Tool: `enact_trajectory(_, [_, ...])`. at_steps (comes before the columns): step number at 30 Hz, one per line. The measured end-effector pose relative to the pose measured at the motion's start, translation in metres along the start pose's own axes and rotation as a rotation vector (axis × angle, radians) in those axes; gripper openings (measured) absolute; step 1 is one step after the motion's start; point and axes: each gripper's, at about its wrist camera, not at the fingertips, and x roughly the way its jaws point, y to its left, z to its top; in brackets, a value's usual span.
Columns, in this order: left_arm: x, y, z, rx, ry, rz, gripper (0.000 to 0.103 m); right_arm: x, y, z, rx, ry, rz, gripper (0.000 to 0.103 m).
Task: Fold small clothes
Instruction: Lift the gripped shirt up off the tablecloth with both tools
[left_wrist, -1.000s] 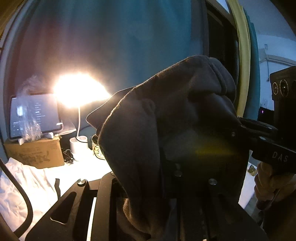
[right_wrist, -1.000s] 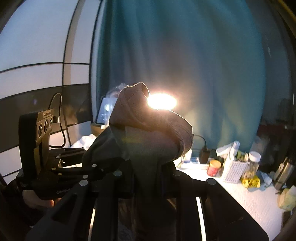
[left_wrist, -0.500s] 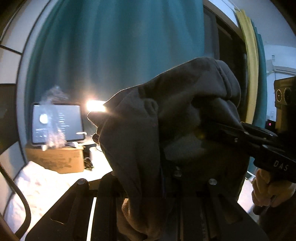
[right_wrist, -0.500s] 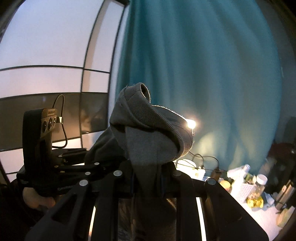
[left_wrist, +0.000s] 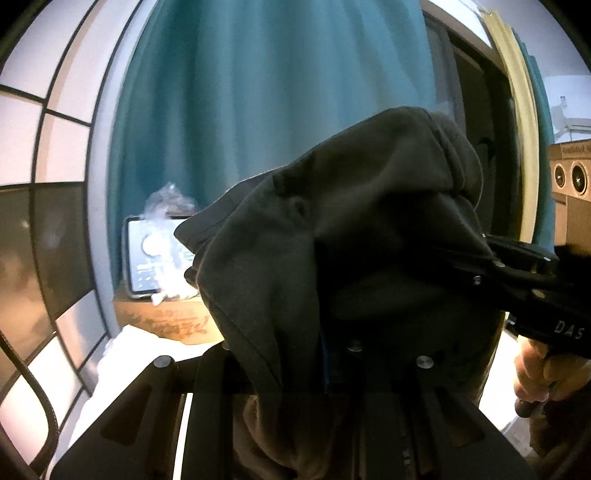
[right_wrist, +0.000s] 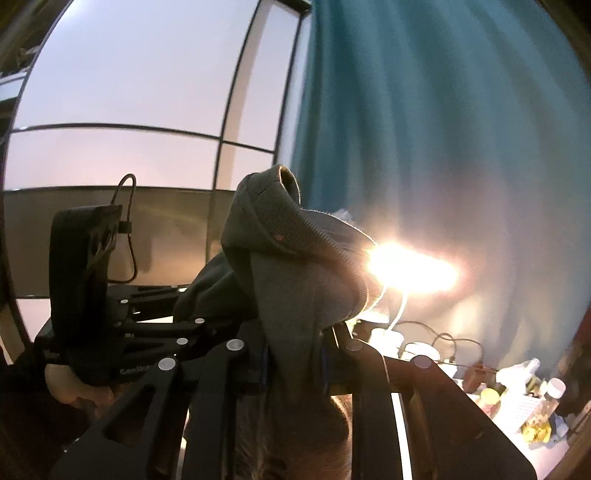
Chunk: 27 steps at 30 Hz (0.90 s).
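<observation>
i've got the dark grey sweatshirt (left_wrist: 354, 236) up in the air, well above the counter (right_wrist: 532, 452), bunched over both tools. my left claw (left_wrist: 332, 354) is clenched on a thick fold of it, the cloth spilling over the fingers, and my right claw (right_wrist: 295, 365) is clamped on its ribbed hem (right_wrist: 295, 236), which curls up above the jaws. in the left view the right claw comes in from the right edge and bites the same bundle close by, so the two grips sit near each other. the way i read it, the step in hand is lifting to shake the garment open. to do it well i'd draw the claws apart until the hem runs taut between them, let the body hang free, and keep it clear of the lit lamp (right_wrist: 410, 267) and the bottles (right_wrist: 550, 391) before lowering it flat.
</observation>
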Motion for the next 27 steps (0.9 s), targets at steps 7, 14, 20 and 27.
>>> enact_trajectory(7, [0.009,0.012,-0.020,-0.019,0.081,0.009,0.020,0.019,0.009,-0.014,0.031,0.052,0.040,0.021])
enact_trajectory(14, [0.042,0.016,-0.041,-0.024,0.171,-0.006,0.021,0.050,-0.020,-0.041,0.128,0.140,0.044,0.021])
enact_trajectory(20, [0.079,0.019,-0.054,-0.034,0.240,-0.028,0.021,0.077,-0.044,-0.066,0.193,0.182,0.064,0.021])
enact_trajectory(27, [0.114,0.023,-0.066,-0.047,0.307,-0.043,0.021,0.102,-0.073,-0.089,0.256,0.226,0.061,0.021])
